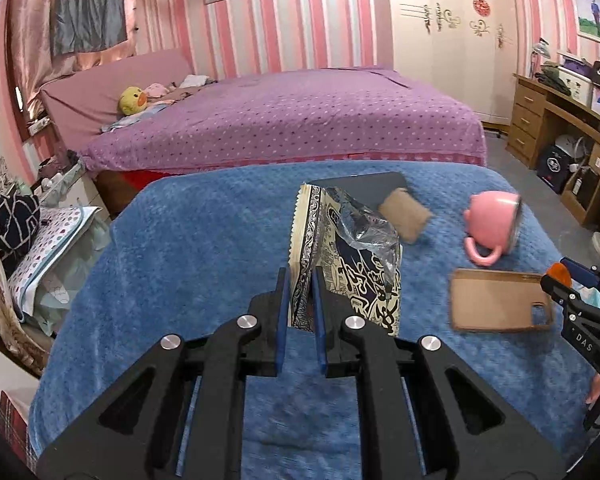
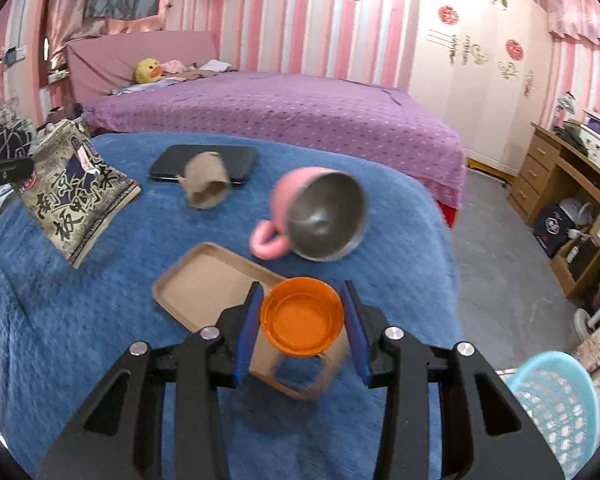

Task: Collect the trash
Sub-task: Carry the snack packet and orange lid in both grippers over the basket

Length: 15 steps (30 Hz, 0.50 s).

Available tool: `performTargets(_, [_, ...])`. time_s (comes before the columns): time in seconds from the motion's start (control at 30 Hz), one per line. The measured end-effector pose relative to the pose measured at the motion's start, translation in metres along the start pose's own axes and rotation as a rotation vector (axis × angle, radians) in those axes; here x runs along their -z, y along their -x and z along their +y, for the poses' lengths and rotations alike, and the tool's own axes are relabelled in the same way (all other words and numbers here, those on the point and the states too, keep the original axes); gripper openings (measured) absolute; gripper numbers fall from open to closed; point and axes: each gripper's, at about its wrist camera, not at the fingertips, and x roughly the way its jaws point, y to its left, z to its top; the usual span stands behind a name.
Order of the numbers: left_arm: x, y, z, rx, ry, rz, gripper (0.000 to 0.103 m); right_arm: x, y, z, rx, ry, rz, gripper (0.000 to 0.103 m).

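The left gripper (image 1: pixel 301 280) is clamped on the edge of a snack wrapper (image 1: pixel 346 256), its blue pads pressed to both sides of the crimped seam, and the wrapper hangs lifted off the blue blanket (image 1: pixel 188 248). The right gripper (image 2: pixel 303 312) pinches an orange lid (image 2: pixel 302 317) between its pads, held above the blanket with its hollow side facing the camera.

Just under and behind the lid lies a brown phone case (image 2: pixel 216 288), open side up, with its camera cut-out near the gripper. Beyond it a pink cup (image 2: pixel 316 216) lies on its side, steel inside facing forward, handle touching the blanket. Farther back a cardboard tube (image 2: pixel 206 184) rests against a black flat case (image 2: pixel 204 162). None of these lies between either gripper and what it holds.

A light-blue basket (image 2: pixel 556 404) stands at the lower right, off the blanket's edge. A purple bed (image 2: pixel 284 120) with a yellow duck toy (image 2: pixel 150 71) fills the background, and a wooden desk (image 2: pixel 560 184) stands to the right.

The wrapper carries large black Chinese characters on cream, too distorted to read. The right gripper's body, seen from the left wrist view, shows the letters "DAS".
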Motion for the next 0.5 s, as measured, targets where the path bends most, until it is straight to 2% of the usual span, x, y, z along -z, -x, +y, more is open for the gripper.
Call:
performTargets(0.33, [0.008,0.025,-0.057,0.041,-0.069,-0.026,0.010,0.025,0.037,-0.066,0.084,-0.080,-0.005,0.040])
performTargets(0.5, [0.011,0.035,-0.079,0.088,-0.083,-0.034,0.010,0.038,0.057,-0.096,0.129,-0.120,-0.007,0.040])
